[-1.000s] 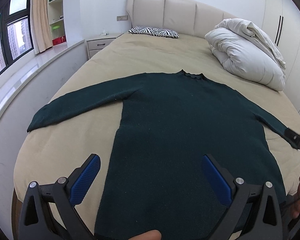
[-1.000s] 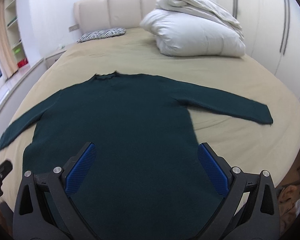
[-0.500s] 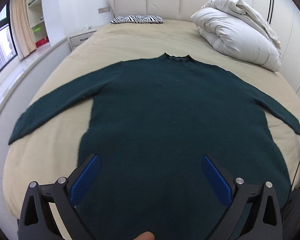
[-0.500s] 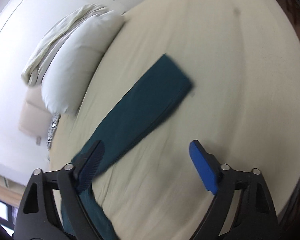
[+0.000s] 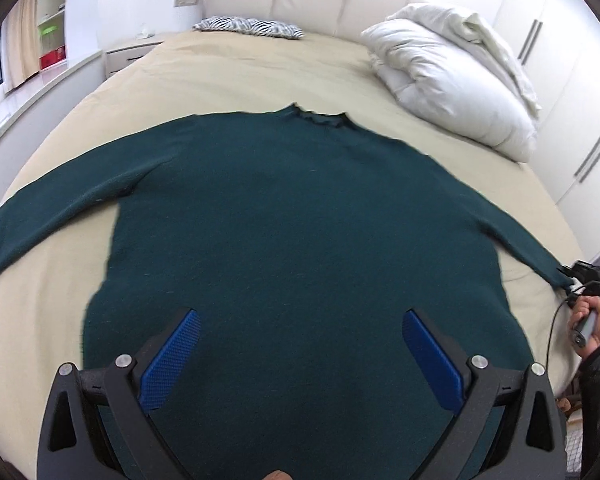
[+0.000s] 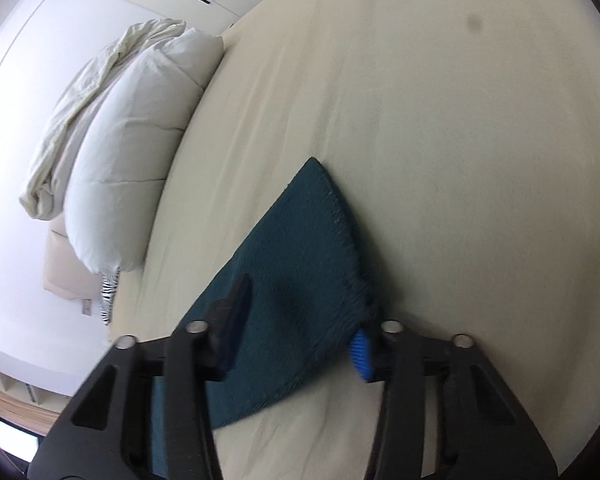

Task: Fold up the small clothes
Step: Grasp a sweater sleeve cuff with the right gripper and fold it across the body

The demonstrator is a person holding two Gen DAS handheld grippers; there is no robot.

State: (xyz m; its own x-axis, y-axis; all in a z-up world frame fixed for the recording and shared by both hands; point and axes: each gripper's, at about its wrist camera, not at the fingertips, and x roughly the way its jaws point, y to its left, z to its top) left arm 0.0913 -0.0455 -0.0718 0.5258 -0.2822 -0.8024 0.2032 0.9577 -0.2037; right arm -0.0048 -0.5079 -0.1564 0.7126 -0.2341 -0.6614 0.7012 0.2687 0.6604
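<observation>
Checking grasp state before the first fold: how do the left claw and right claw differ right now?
Opening: the left claw stands wide open; the right claw is narrower, closing around the sweater sleeve cuff, though a firm pinch isn't clear.
Position: the left claw hangs above the dark green sweater body near its hem; the right claw is at the far end of the sweater's right sleeve.
Contents: left claw holds nothing; cuff fabric sits between the right claw's pads.
Shared: black frames, blue pads.

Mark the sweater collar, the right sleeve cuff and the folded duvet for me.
sweater collar [image 5: 320, 117], left wrist view, on the ruffled neck edge.
right sleeve cuff [image 6: 332, 216], right wrist view, near the stitched end.
folded duvet [image 5: 448, 80], left wrist view, on its white bulk.
</observation>
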